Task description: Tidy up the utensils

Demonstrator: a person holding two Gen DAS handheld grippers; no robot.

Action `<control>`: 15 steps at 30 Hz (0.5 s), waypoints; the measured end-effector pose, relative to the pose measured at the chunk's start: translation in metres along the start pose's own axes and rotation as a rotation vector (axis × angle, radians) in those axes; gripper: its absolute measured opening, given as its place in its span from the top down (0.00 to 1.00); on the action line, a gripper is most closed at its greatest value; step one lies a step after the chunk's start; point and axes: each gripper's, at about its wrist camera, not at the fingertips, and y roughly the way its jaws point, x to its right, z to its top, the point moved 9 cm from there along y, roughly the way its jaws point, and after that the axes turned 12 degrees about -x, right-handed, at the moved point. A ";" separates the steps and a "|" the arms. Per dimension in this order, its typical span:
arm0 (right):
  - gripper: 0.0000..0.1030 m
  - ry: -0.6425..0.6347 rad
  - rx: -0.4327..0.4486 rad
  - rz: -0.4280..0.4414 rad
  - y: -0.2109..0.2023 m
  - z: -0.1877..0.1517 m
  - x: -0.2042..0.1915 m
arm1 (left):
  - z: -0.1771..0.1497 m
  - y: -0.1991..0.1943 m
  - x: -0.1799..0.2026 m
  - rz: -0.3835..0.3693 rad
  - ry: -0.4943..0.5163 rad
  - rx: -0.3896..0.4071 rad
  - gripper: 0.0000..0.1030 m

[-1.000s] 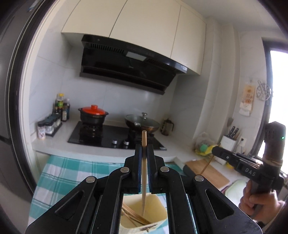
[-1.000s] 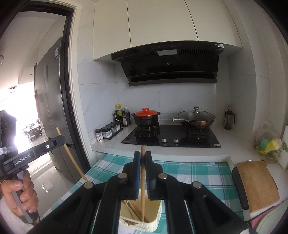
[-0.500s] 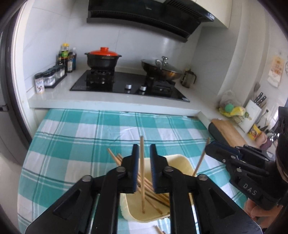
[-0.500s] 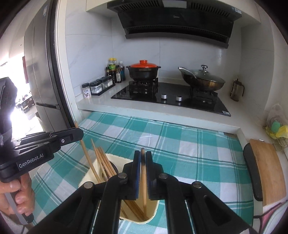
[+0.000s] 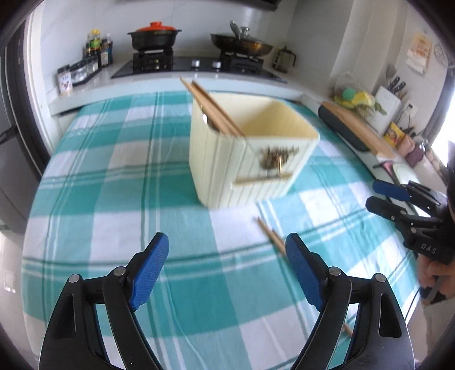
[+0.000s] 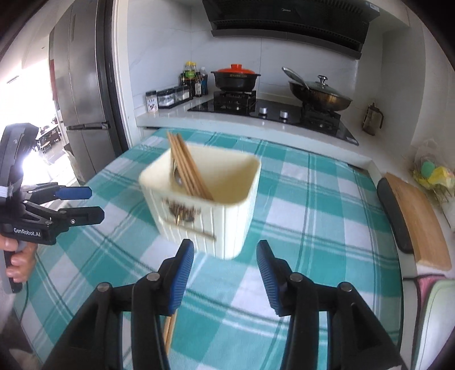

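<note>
- The left gripper point(image 5: 227, 267) is standing wide with nothing between its pads; its jaws have just been opening, and only bare cloth point(image 5: 108, 216) is lying between them.
- The right gripper point(image 6: 224, 273) is standing about half open, also empty; its jaws have just been opening too.
- The holder point(image 5: 250, 150) is sitting on the cloth ahead of both grippers, with a bundle of chopsticks point(image 5: 213, 109) leaning in its far-left corner beside a spoon point(image 6: 177, 175).
- Loose chopsticks point(image 5: 271, 236) are lying on the cloth in front of the holder, touching the left gripper's right pad; these are likely the next ones to sort.
- Risk, as I judge it: thin sticks lying flat on soft cloth are hard to pinch, so a pad could roll or push them away, or bunch the cloth instead of gripping wood.
- Risk: the two grippers are working close together near the holder, so a careless reach could knock it over and spill the bundle.
- Risk: the leaning bundle is sticking up past the rim, so a hand coming over that corner could snag it.
- The left view is showing the loose chopsticks' far tips and a near end by the lower right arm of the gripper; the right view is showing only a short length point(image 6: 169, 330) under its left finger.
- The right view alone is showing the fridge point(image 6: 82, 94) and the hood point(image 6: 287, 20); the left view alone is showing the knife block point(image 5: 389, 99).
</note>
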 end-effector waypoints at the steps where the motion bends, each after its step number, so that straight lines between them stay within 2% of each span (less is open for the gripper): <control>1: 0.55 0.004 -0.027 -0.012 0.006 -0.023 -0.001 | -0.017 0.008 0.002 0.008 -0.008 -0.017 0.17; 4: 0.55 0.057 -0.112 -0.029 0.024 -0.085 0.001 | -0.057 0.029 0.009 -0.019 -0.057 -0.078 0.17; 7: 0.55 0.107 -0.131 -0.071 0.032 -0.122 0.009 | -0.076 0.039 0.011 0.009 -0.095 -0.073 0.17; 10: 0.55 0.176 -0.124 -0.070 0.036 -0.139 0.018 | -0.080 0.043 0.009 0.038 -0.128 -0.020 0.17; 12: 0.55 0.217 -0.117 -0.049 0.039 -0.146 0.021 | -0.084 0.051 0.007 0.052 -0.152 -0.033 0.17; 15: 0.54 0.221 -0.101 -0.070 0.038 -0.147 0.022 | -0.083 0.053 0.008 0.073 -0.151 -0.020 0.12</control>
